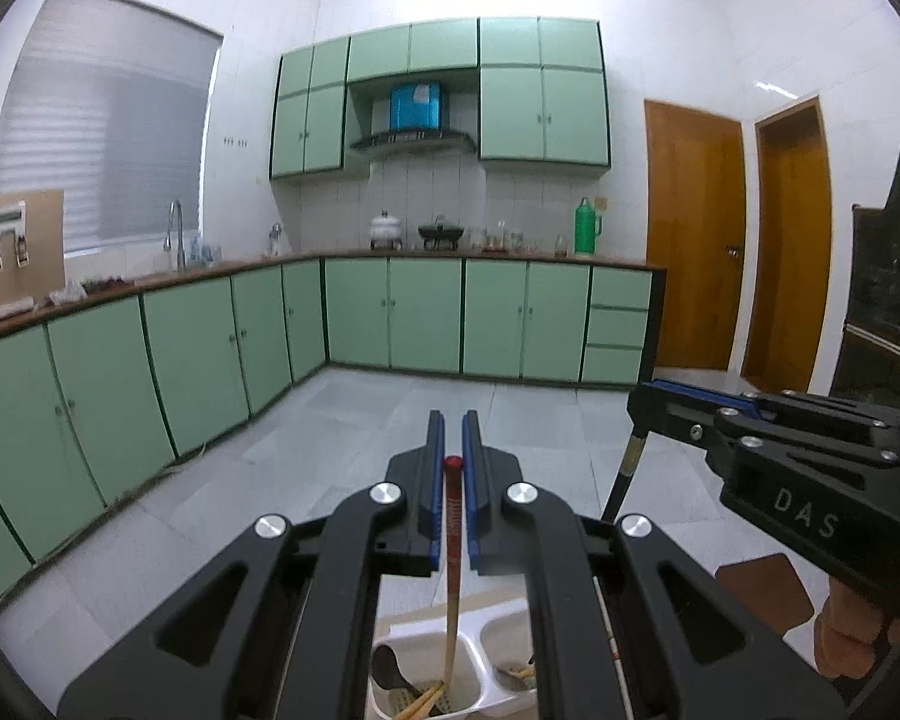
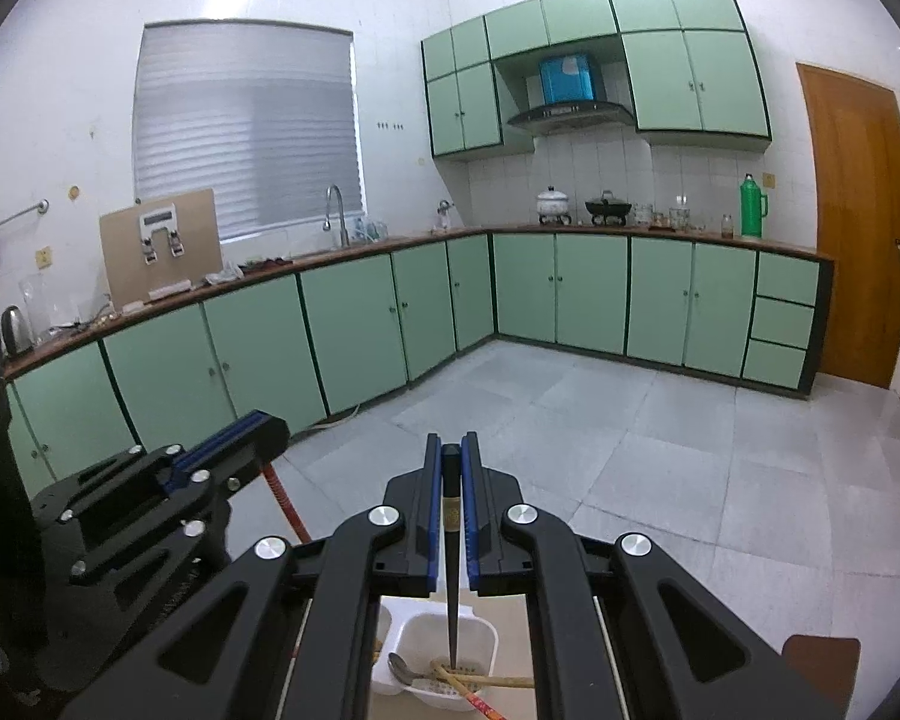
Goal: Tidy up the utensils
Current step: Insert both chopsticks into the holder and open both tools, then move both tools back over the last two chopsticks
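While clamped, red-tipped wooden chopstick [image 1: 452, 531] hangs tapered.

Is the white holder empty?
No. The white holder has a spoon and chopsticks lying in it already.

The left gripper [image 1: 453, 438] reaches up from the bottom centre of its own view, its blue-lined fingers [image 1: 435, 480] drawn close and clamped on a thin stick that hangs down between them. In the right wrist view it enters from the lower left, angled toward the upper right.

The right gripper [image 2: 452, 459] sits likewise at the bottom centre of its view, jaws pinched on a dark stick. In the left wrist view it comes in from the right edge, a hand [image 1: 852, 639] gripping its handle at lower right.
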The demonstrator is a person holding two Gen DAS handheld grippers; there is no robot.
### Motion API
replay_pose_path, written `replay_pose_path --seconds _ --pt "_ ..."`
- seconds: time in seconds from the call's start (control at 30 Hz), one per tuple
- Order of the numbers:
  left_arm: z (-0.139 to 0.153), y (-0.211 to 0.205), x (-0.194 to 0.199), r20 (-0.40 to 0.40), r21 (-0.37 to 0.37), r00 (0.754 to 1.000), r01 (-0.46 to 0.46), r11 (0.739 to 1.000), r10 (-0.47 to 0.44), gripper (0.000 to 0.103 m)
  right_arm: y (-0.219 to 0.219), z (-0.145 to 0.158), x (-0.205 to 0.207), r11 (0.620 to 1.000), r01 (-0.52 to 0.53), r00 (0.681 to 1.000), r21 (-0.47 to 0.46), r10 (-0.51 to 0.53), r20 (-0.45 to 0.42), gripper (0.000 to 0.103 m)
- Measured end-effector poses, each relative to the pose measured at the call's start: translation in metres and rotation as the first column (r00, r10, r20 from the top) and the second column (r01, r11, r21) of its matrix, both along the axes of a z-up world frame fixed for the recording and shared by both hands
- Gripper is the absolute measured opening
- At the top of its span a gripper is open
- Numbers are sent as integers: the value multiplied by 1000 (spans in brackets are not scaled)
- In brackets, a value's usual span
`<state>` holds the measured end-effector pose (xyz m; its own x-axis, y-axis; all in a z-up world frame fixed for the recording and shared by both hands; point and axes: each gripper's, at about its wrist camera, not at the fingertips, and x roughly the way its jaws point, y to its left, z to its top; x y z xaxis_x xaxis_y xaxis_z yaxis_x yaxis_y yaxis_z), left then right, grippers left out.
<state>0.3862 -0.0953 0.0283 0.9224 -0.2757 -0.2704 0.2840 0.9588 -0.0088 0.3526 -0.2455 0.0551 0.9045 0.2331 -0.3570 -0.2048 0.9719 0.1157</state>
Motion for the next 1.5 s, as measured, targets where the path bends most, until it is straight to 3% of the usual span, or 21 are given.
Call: replay_pose_path --seconds 0.47,0.57,0.67,0.73,0.93,1.2,1.37,1.5 --pt "-48 28 18 -144 38 990 0 999 5 7 -2 -49 8 1000 -8 992 10 10 -128 8" --pt "-45 34 12 -147 37 989 3 999 2 21 -7 -48 1 1000 -6 991 25 9 -131 10" --pt "-38 40 3 -137 24 991 0 1000 3 31 -11 -42 -8 999 4 993 33 0 -118 30" --pt "-32 44 -8 -127 18 992 -3 1000 5 37 -16 -38 -19 999 9 995 45 -4 -102 33" --pt "-20 59 -56 -100 0 995 -12 1000 12 51 -27 -31 -59 999 36 997 39 -33 -63 56" --pt "-39 77 -132 -93 10 994 -47 999 48 78 -34 -54 -137 995 83 996 50 -81 -34 91" --pt "-63 88 -173 -139 -8 988 -66 998 64 86 -28 -82 -178 994 90 994 59 -86 -61 97" --pt "-89 92 -201 -177 25 981 -75 997 78 87 -19 -104 -200 994 80 991 70 -72 -109 97"
